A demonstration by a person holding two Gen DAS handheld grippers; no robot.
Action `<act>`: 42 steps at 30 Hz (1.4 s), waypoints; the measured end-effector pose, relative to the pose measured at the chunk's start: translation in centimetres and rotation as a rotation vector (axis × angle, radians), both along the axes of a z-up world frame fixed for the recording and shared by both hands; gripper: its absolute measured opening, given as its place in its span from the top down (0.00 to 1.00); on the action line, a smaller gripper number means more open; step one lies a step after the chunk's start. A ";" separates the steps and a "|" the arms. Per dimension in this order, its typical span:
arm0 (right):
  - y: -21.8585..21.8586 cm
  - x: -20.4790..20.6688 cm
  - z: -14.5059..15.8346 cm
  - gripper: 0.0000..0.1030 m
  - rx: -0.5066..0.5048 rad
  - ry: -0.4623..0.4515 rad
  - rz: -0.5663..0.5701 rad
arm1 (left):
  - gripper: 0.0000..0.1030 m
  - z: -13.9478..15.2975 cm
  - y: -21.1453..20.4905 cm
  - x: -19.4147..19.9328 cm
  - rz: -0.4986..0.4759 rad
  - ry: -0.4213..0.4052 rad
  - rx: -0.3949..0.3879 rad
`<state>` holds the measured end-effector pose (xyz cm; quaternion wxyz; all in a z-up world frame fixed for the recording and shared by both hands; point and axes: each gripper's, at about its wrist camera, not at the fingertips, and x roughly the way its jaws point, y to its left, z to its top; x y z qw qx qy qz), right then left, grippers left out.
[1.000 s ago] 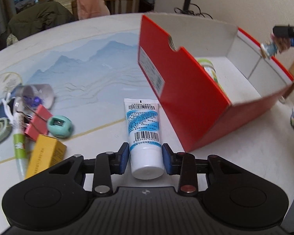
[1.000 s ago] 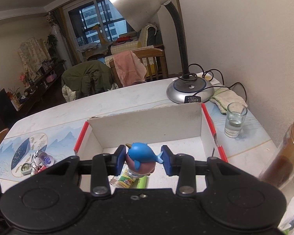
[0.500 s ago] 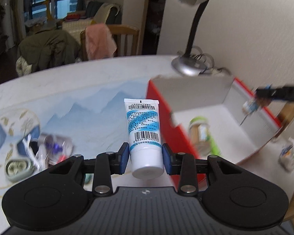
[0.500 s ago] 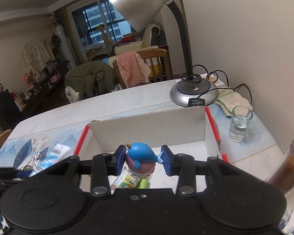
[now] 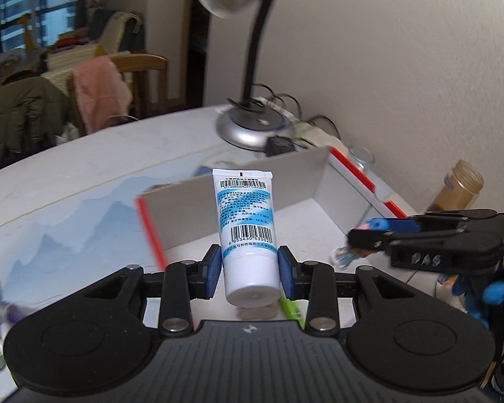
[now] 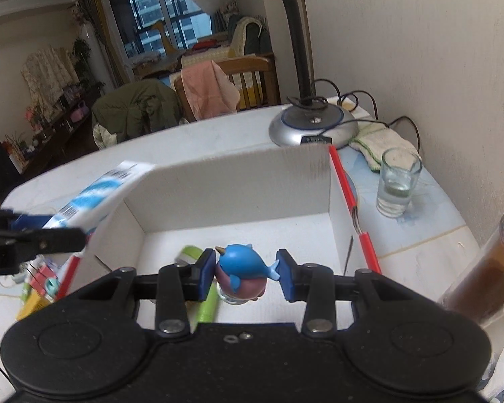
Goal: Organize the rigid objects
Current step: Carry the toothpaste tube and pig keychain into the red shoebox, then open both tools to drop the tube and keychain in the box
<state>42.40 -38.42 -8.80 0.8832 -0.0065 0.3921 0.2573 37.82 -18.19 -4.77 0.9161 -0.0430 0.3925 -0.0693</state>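
Above the red-edged white cardboard box (image 6: 238,181) on the counter, the left claw (image 5: 250,270) grips a white-and-blue tube (image 5: 247,221); the right claw (image 6: 245,273) clamps a blue whale figurine (image 6: 243,263). Judged step: depositing; next, lower and release inside.

Both wrist views look forward along their fingers, close above the red-edged box (image 5: 349,174) (image 6: 346,188). Shared: the box, lamp base (image 5: 248,131) (image 6: 314,126), and table (image 5: 84,168) (image 6: 218,134).
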 end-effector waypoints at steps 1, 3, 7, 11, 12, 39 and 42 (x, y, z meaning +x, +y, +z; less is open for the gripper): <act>0.0 0.0 -0.3 0.63 -0.006 0.003 0.006 | 0.66 -0.3 -0.6 0.6 -0.015 0.010 -0.001; 0.2 0.1 -0.8 0.63 -0.025 0.001 0.024 | 0.66 -1.0 -1.7 1.9 -0.039 0.036 0.001; 0.4 0.3 -2.0 0.63 -0.071 0.006 0.050 | 0.66 -2.6 -3.0 4.0 -0.072 0.083 -0.009; 0.7 0.6 -3.2 0.63 -0.106 0.032 0.082 | 0.66 -4.1 -4.4 5.8 -0.105 0.125 0.008; 0.8 0.7 -3.4 0.63 -0.114 0.041 0.091 | 0.66 -4.5 -4.6 6.1 -0.111 0.132 0.015; -0.6 -0.2 -2.6 0.49 -0.141 0.086 0.145 | 0.65 -9.1 -6.4 8.3 -0.127 0.342 0.037; -1.0 -0.5 -2.1 0.47 -0.123 0.079 0.137 | 0.65 -8.6 -6.2 7.9 -0.127 0.329 0.029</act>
